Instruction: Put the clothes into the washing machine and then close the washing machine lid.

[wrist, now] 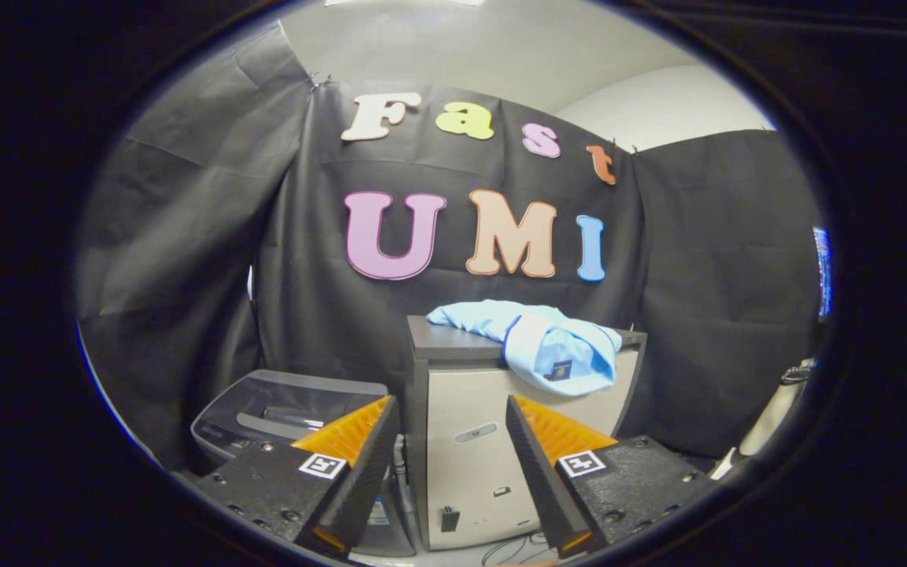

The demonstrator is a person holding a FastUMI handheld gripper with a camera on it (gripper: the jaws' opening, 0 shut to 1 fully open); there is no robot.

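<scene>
Two fingers of the claw (453, 465) stand spread wide apart, with nothing held between them. Just beyond the fingers, and seen through the gap, stands a tall pale cabinet (469, 472) with a dark flat top; it looks like a computer case, though that is a judgement. Cables (512, 547) lie on the floor at its foot. Beside the cabinet, on the left finger's side and lower down, sits a grey machine (280, 417) with a clear, dark lid; this is probably the washing machine, and the lid appears to be down, though that cannot be told for certain. On the cabinet's top, draped over its front right corner, lies the light blue shirt (536, 342), folded loosely, with a small dark tag showing. It is well above and beyond the fingertips, not touching them. Task status: no step appears done. The shirt is not yet grasped and lies outside the machine. Remaining: reach up, grip the shirt, open the lid if needed, load the shirt, close the lid.
</scene>
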